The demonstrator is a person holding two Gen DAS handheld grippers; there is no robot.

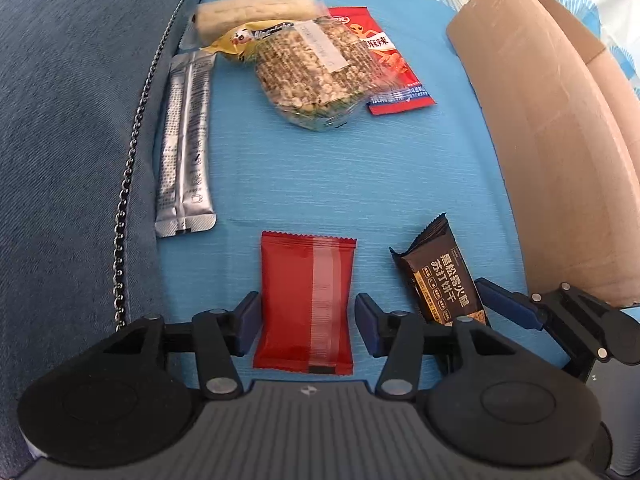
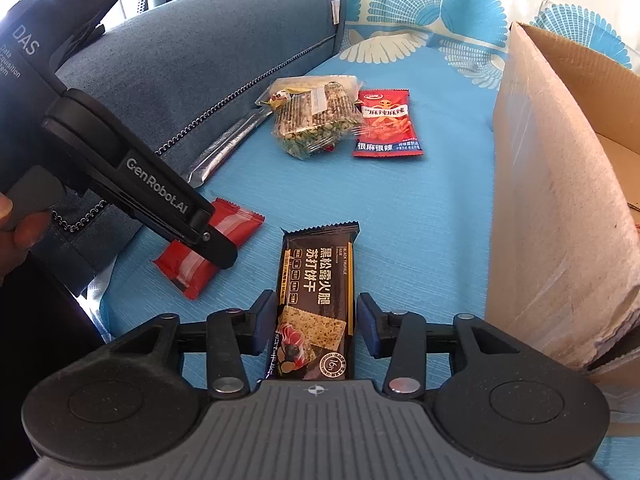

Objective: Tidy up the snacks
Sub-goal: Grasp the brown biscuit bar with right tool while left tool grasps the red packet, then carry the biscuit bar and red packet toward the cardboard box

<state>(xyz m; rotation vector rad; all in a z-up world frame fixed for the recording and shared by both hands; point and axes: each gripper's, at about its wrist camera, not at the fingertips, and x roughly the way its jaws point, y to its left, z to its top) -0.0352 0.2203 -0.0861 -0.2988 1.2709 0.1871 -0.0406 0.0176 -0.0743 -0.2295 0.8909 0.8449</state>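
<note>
Lying flat on the blue cloth (image 1: 320, 184), a plain red packet (image 1: 306, 304) sits between the blue pads of the left gripper (image 1: 306, 326), whose jaws stand apart; the left pad is right at the packet's edge, the right pad shows a sliver of cloth before it, so nothing is clamped. At about two o'clock from the red packet lies a dark cracker packet (image 1: 440, 276) with gold lettering, and the right gripper (image 2: 314, 322) straddles its lower half, jaws likewise apart with a narrow gap on each side. In the right wrist view the left gripper comes in from ten o'clock, tip down on the red packet, with a person's fingers (image 2: 20, 224) on its handle at the left edge.

Toward twelve o'clock on the cloth a small heap gathers: a clear bag of puffed-grain cakes (image 1: 316, 76), a red spicy-snack packet (image 1: 396, 68) just to its right and partly under it, a yellow wrapper (image 1: 240, 40) and a pale roll (image 1: 256, 12) behind. At ten o'clock two silver stick sachets (image 1: 186, 148) lie against a blue-grey cushion (image 1: 72, 120). An open cardboard box (image 1: 552, 120) stands along the three o'clock side.
</note>
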